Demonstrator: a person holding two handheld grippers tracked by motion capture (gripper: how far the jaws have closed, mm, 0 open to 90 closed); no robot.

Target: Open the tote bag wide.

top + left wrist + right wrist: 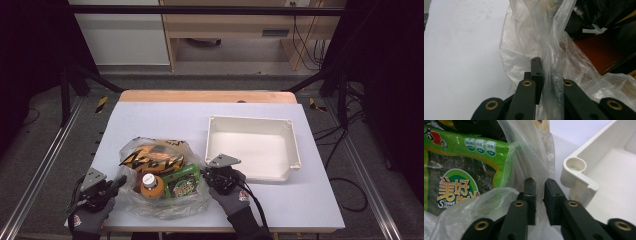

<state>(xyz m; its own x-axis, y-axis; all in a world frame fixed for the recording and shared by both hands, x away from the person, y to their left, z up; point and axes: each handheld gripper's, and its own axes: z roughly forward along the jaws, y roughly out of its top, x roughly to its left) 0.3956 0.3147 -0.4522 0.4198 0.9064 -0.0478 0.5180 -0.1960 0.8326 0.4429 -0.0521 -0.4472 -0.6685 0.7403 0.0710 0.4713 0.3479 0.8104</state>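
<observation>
Two grippers work a clear plastic bag (162,187) of snacks at the near edge of the table (165,117), just left of an empty white tray (252,145). Left gripper (117,184): clenched on a gathered fold of the bag's film at its left side, seen in the left gripper view as a twisted strand (551,75) pinched between the jaws. Right gripper (212,181): at the bag's right side, jaws a narrow gap apart; the right gripper view shows loose film (534,160) lying at and ahead of the tips, but no firm pinch can be made out. Inside the bag lie a green seaweed packet (184,184), an orange-capped bottle (150,186) and a black-and-yellow packet (150,159). Step in hand, as judged: opening the bag's mouth so the contents can go to the tray. To do it well, the right gripper should close on film alone, clear of the green packet (461,175) beneath, then draw away from the left; the left should hold firm as the anchor, since a loosened fold would let the mouth collapse
</observation>
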